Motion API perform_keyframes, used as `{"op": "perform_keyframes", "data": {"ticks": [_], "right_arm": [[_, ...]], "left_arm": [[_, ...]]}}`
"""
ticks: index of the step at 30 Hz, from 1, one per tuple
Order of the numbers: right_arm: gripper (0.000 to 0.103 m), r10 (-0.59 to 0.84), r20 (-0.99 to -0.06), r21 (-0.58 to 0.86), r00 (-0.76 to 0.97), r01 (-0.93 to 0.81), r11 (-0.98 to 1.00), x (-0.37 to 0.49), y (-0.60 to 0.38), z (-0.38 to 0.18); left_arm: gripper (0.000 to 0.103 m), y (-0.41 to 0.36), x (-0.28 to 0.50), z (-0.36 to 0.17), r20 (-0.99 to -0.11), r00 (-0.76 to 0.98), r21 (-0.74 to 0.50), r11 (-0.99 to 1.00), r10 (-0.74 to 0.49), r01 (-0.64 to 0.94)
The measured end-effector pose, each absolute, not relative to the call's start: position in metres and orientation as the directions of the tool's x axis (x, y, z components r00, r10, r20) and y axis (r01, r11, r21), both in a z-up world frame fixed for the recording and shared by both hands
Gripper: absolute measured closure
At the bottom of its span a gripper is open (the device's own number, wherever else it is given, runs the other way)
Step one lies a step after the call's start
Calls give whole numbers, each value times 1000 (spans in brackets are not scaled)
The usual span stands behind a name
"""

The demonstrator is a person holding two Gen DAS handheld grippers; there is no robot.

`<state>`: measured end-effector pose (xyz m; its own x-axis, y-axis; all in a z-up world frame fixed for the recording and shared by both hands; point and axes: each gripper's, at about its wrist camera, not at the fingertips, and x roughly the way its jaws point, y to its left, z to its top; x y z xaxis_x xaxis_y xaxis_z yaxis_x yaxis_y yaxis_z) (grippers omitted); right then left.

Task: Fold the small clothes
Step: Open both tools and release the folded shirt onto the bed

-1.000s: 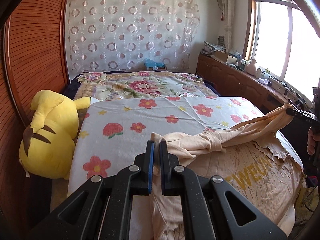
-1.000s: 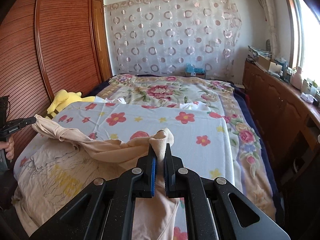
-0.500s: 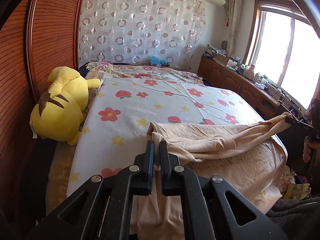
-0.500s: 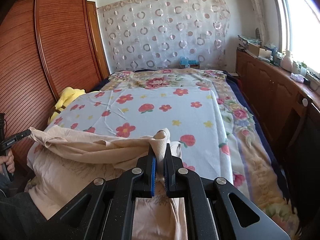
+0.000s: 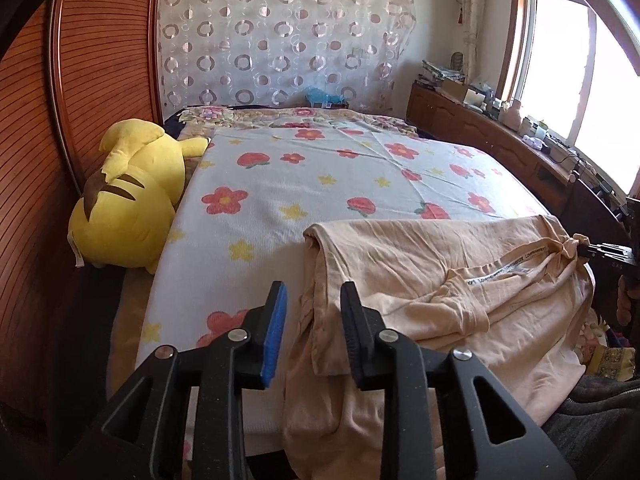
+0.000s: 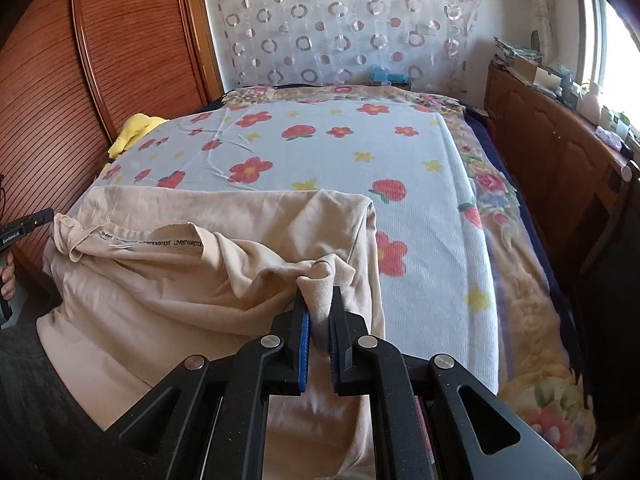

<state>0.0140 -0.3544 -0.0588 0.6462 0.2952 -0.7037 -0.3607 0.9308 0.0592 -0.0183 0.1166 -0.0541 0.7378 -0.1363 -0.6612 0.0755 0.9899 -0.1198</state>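
Lying on bed (image 5: 328, 184): beige garment (image 5: 420, 264)

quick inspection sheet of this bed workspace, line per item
surface: bed under a pale flowered sheet, creased.
job's things: beige garment folded over near the bed's front edge, collar label showing, lower part hanging off.
clutter: yellow plush toy at the bed's left edge, by the wooden wardrobe.
grippers: left gripper has its jaws opening, garment edge lying loose between them; right gripper is pinching a bunch of the garment, jaws opening slightly.
cables: nothing seen.
surroundings: circle-patterned curtain behind the bed, cluttered wooden sideboard under a bright window.
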Motion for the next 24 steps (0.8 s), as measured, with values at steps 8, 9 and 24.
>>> {"op": "perform_keyframes", "data": {"ticks": [8, 9, 24], "right_arm": [[74, 271, -686, 5, 675, -368, 930, 13, -353, -33], [65, 276, -680, 3, 679, -373, 928, 11, -353, -30], [57, 266, -695, -11, 668, -380, 925, 84, -331, -62]], "left_arm": [[25, 122, 14, -31, -627, 767, -91, 991, -136, 102], [25, 123, 21, -31, -634, 761, -88, 991, -136, 104], [25, 116, 94, -78, -749, 646, -80, 988, -146, 130]]}}
